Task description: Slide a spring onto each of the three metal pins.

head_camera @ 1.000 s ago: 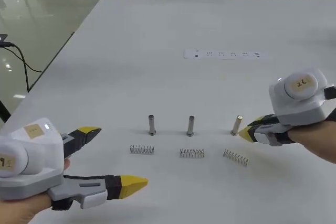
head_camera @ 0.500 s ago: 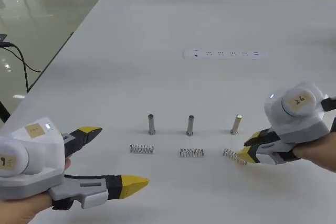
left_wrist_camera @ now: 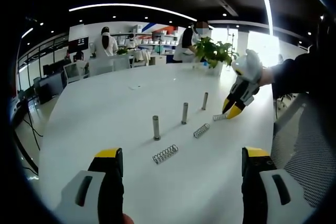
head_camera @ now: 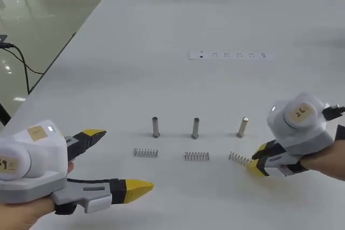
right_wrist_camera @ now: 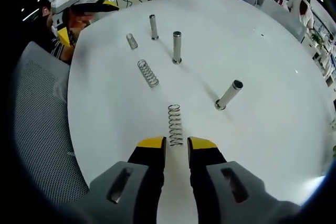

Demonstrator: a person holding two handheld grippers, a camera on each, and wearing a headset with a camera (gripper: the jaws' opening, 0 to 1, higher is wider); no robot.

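Three metal pins stand upright in a row on the white table: left pin [head_camera: 155,127], middle pin [head_camera: 195,128], right pin [head_camera: 243,127]. In front of each lies a spring: left spring [head_camera: 145,153], middle spring [head_camera: 197,157], right spring [head_camera: 239,159]. My right gripper [head_camera: 253,164] is low at the right spring's outer end. In the right gripper view the right gripper [right_wrist_camera: 177,143] has a narrow gap, and the near end of that spring [right_wrist_camera: 175,123] lies between the tips without touching them. My left gripper [head_camera: 123,161] hovers wide open at the front left, nothing between its fingers [left_wrist_camera: 108,157].
A white power strip [head_camera: 232,55] lies farther back on the table. The table's left edge [head_camera: 54,63] drops to the floor, where a black cable runs. Mesh chairs stand beside the table, and people stand at the far end of the room.
My right gripper has moved down and toward me, from beside the right pin to the outer end of the right spring. The left gripper has stayed put.
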